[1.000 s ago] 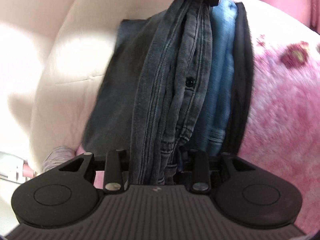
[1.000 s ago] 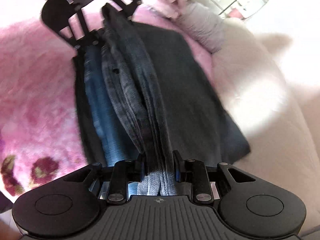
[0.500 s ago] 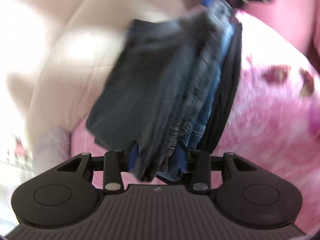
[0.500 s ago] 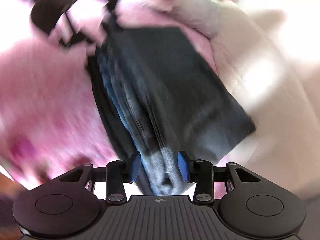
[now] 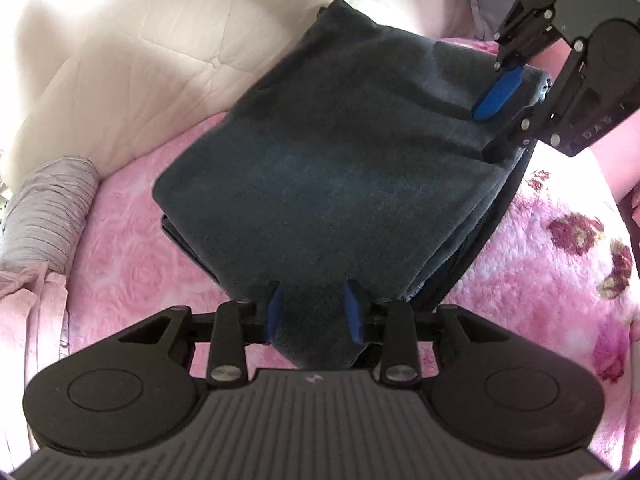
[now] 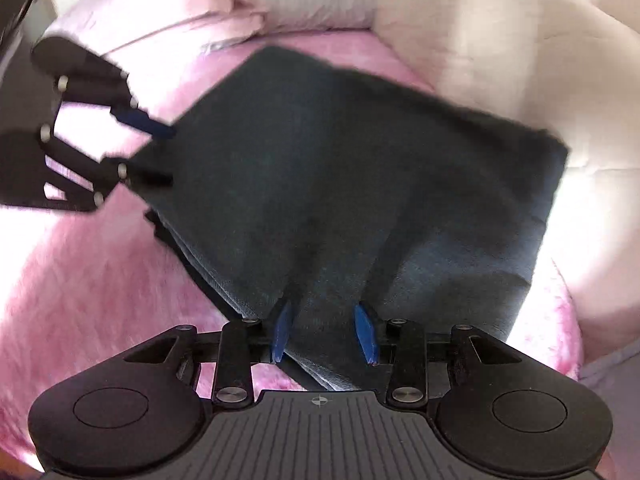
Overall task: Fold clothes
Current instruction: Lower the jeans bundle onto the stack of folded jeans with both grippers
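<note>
Left wrist view: the folded dark denim garment is lying flat on the pink floral blanket, its far corner reaching over the cream quilted cushion. The left gripper is sitting at the garment's near edge, its blue pads spread with a fold of cloth running between them; whether they are pressing on it cannot be told. The right gripper is showing at the upper right, one blue pad lying on top of the cloth and the other finger at the edge below, parted.

Right wrist view: the right gripper is straddling the garment's near edge with visible gaps between pads and cloth. The left gripper is appearing blurred at the left edge of the garment. A grey pillow is resting beyond, beside pale pink bedding.
</note>
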